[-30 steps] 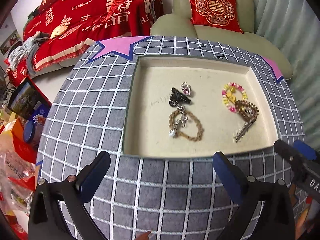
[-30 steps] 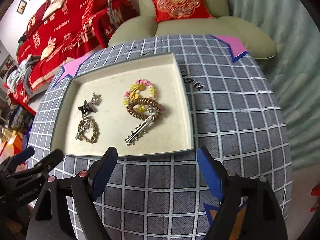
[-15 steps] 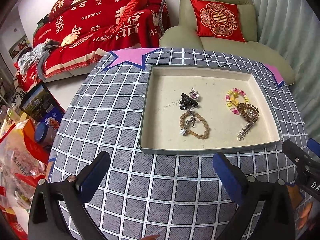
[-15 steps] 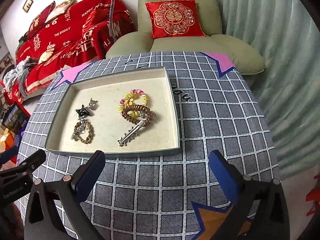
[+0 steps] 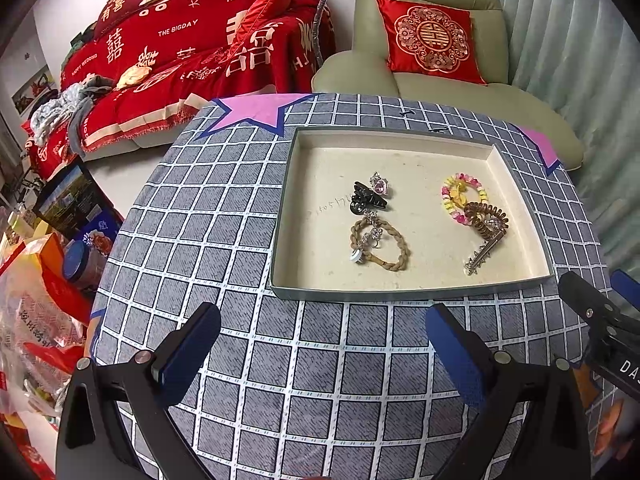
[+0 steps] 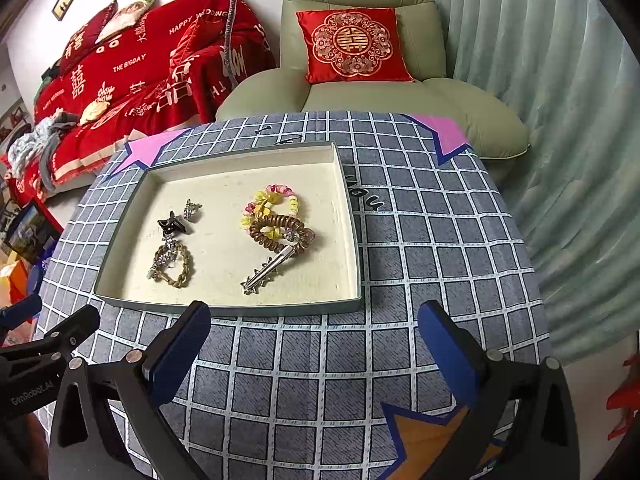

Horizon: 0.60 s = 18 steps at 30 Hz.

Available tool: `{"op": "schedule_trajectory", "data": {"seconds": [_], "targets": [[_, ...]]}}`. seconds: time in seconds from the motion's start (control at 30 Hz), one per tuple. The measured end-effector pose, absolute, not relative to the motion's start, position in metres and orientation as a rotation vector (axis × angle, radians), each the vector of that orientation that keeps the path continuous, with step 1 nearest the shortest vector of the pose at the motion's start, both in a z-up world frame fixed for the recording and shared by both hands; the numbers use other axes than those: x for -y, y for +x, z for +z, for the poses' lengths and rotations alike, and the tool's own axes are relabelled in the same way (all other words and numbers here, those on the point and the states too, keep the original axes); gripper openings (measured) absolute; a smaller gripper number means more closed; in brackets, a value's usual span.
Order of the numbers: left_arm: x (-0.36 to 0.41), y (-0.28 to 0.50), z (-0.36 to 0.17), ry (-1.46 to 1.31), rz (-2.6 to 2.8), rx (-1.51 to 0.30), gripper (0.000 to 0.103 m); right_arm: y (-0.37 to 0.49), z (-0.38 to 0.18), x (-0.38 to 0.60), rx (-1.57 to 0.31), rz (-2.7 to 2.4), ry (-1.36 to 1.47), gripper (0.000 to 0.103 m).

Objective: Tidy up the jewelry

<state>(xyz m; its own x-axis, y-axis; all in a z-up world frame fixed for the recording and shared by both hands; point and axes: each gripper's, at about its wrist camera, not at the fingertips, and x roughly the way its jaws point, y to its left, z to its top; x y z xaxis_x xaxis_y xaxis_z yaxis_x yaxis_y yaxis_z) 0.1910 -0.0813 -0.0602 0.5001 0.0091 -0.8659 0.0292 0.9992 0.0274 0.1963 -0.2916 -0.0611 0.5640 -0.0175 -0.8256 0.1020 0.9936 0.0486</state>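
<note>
A shallow cream-lined tray (image 5: 412,290) (image 6: 240,307) sits on the checked tablecloth. In it lie a black claw clip (image 5: 365,201) (image 6: 171,225), a pink gem brooch (image 5: 379,184), a braided tan hair tie with a silver charm (image 5: 382,244) (image 6: 173,262), a yellow-pink bead bracelet (image 5: 462,196) (image 6: 272,202), a brown coil hair tie (image 5: 486,216) (image 6: 278,230) and a silver star hair clip (image 5: 480,254) (image 6: 266,270). My left gripper (image 5: 322,334) and my right gripper (image 6: 314,330) are both open and empty, held above the cloth in front of the tray.
The table (image 5: 200,220) is round with its edge close on all sides. A red-covered sofa (image 5: 180,52) and a green armchair with a red cushion (image 6: 352,44) stand behind. Bags and boxes (image 5: 40,280) lie on the floor at the left. A curtain (image 6: 560,120) hangs at the right.
Both grippers have drawn back and up from the tray, so it looks smaller and farther. The right jaws have opened wider. The jewelry has not moved.
</note>
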Motion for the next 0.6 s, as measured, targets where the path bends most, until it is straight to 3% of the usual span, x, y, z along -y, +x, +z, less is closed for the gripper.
{"op": "schedule_trajectory", "data": {"seconds": [0.6], "targets": [[0.0824,0.1868,-0.0568,0.042,-0.015,-1.042,0.103,0.1941,-0.0539,0.2909,-0.963,-0.071,0.091,0.103]]}}
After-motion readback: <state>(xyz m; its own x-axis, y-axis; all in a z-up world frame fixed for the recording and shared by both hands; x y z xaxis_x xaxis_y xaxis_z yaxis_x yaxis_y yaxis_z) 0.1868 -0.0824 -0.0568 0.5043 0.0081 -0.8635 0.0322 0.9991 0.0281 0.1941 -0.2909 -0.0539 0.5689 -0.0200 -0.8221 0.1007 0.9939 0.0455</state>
